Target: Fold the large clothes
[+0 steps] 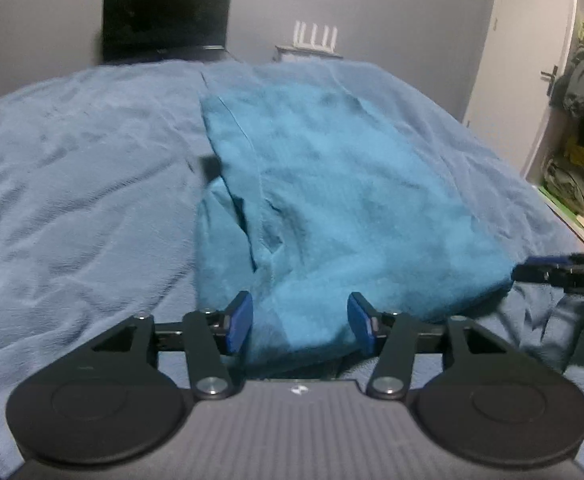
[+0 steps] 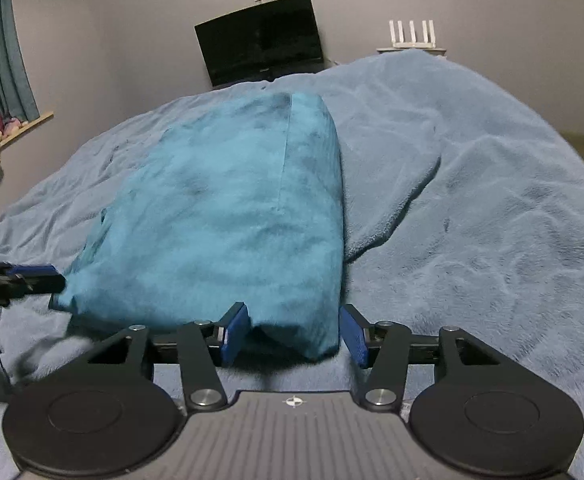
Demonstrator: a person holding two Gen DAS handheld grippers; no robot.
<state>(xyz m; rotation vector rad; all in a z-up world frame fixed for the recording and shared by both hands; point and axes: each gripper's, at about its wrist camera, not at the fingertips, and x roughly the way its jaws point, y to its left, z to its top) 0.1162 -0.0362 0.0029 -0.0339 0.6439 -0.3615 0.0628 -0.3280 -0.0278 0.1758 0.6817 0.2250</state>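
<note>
A teal fleece garment lies folded lengthwise on the bed; it also shows in the right wrist view. My left gripper is open, its blue pads either side of the garment's near left edge. My right gripper is open around the near right corner of the garment. Each gripper's tip shows in the other's view: the right one at the garment's right edge, the left one at its left edge.
A light blue fleece blanket covers the whole bed, with a raised fold right of the garment. A dark monitor and a white router stand by the far wall. Cluttered shelves are at the right.
</note>
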